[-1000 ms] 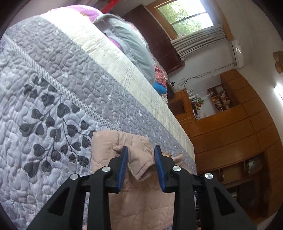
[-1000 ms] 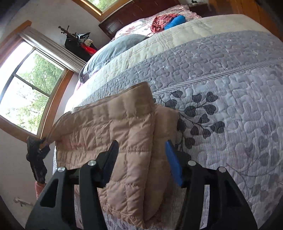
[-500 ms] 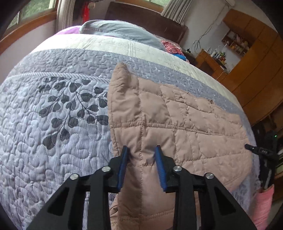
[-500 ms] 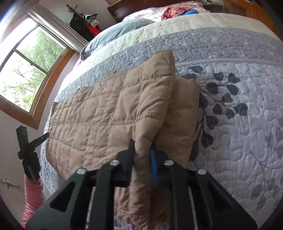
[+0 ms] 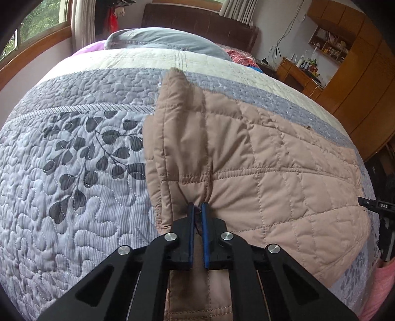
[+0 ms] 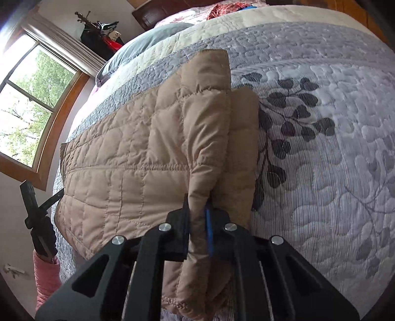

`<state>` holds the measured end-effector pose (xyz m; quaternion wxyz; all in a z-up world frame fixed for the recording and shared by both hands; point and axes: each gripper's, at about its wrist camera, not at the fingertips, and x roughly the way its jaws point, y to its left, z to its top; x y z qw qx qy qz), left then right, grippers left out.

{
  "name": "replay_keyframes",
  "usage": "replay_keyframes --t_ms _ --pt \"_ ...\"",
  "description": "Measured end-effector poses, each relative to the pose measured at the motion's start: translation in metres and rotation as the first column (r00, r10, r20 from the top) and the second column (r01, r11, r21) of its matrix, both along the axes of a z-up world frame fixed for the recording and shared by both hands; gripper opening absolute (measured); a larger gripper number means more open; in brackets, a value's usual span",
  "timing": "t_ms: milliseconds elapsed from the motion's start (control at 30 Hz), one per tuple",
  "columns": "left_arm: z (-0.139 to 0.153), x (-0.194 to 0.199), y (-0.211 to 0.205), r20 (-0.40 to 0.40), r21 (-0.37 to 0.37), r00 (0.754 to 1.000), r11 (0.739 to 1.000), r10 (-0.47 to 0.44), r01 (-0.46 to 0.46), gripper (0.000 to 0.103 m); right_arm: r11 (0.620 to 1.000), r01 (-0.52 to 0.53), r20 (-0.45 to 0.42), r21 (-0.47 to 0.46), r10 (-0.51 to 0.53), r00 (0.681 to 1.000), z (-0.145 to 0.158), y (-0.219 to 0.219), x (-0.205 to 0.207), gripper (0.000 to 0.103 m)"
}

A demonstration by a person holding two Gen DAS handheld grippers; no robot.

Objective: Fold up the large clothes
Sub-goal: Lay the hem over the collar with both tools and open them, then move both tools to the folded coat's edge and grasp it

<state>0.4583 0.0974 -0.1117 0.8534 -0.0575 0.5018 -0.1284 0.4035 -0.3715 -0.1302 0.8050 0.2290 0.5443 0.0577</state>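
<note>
A tan quilted jacket [image 5: 271, 172] lies spread on the grey leaf-patterned bedspread [image 5: 74, 197], with a folded ridge along one side. In the left wrist view my left gripper [image 5: 197, 206] is closing its blue pads on a pinch of the jacket's fabric at the foot of that ridge. The right wrist view shows the jacket [image 6: 135, 160] spreading to the left. There my right gripper [image 6: 197, 203] is shut on the thick folded edge, which bulges out between the fingers.
Pillows [image 5: 160, 40] and a dark headboard [image 5: 197, 19] lie at the far end of the bed. A window [image 6: 29, 106] is on the left and wooden cabinets [image 5: 358, 74] on the right. A black device [image 6: 37, 217] above something pink stands past the bed's edge.
Both grippers came down onto the jacket. The right one closed on the folded edge first. The left one rolled upright, then its jaws narrowed onto a pinch of fabric.
</note>
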Motion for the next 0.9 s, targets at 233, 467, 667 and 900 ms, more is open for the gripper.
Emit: replay_keyframes --t_ms 233,467,667,900 --pt "0.019 -0.012 0.009 0.006 -0.007 0.998 0.998 0.058 -0.058 0.009 0.998 0.054 0.064 -0.045 -0.051 0.997 0.02 -0.006 -0.022 0.019" --pt "0.078 -0.075 -0.019 0.178 0.057 0.981 0.995 0.075 -0.086 0.022 0.993 0.026 0.197 -0.115 -0.002 0.98 0.079 0.045 -0.08 0.019" --pt "0.086 -0.108 -0.082 0.226 0.101 0.974 0.995 -0.003 -0.02 0.03 0.988 -0.096 0.163 -0.123 0.116 0.98 0.076 0.116 -0.077 0.019" --pt "0.055 -0.111 -0.118 0.18 0.183 0.982 0.983 -0.05 0.016 0.03 0.982 -0.13 0.125 -0.137 0.147 0.981 0.056 0.148 -0.074 0.019"
